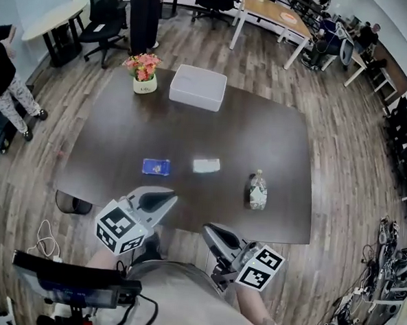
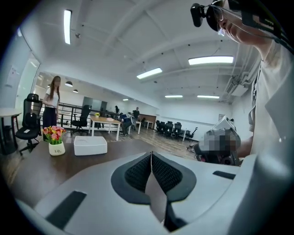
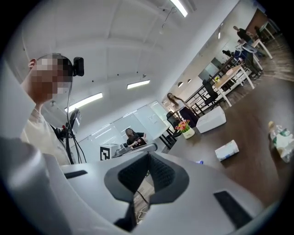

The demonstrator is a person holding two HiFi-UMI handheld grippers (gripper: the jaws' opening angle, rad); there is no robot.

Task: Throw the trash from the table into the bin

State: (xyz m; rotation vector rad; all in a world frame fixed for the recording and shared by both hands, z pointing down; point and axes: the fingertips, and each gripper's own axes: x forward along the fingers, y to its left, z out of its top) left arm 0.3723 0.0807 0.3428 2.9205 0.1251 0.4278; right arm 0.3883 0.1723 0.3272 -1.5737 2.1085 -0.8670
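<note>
Nothing has been picked up yet. Three pieces of trash are seen on the counter (image 1: 274,138), all on the near side of the box (image 1: 198,87): a blue packet (image 1: 156,166) near and slightly left of it, a white packet (image 1: 206,166) straight in front of it, and a crumpled bottle (image 1: 257,190) near and to its right. The row lies toward the person's edge, so an easy reach is judged likely.

The left tool (image 1: 165,200) is held closed, its pads pressed together with nothing between them. It is poised over the near edge, well short of the box and closest to the blue packet. The right tool (image 1: 210,230) is shut on nothing as well, and is kept back off the edge, farther from the box than the left.

The bin (image 1: 72,202) is spotted on the floor, far to the near left of the box, half tucked under the counter's corner. A carry to that side will be called for, and both tools must be opened before anything is taken. The flowers (image 1: 143,66), just left of the box, are no part of the job.
</note>
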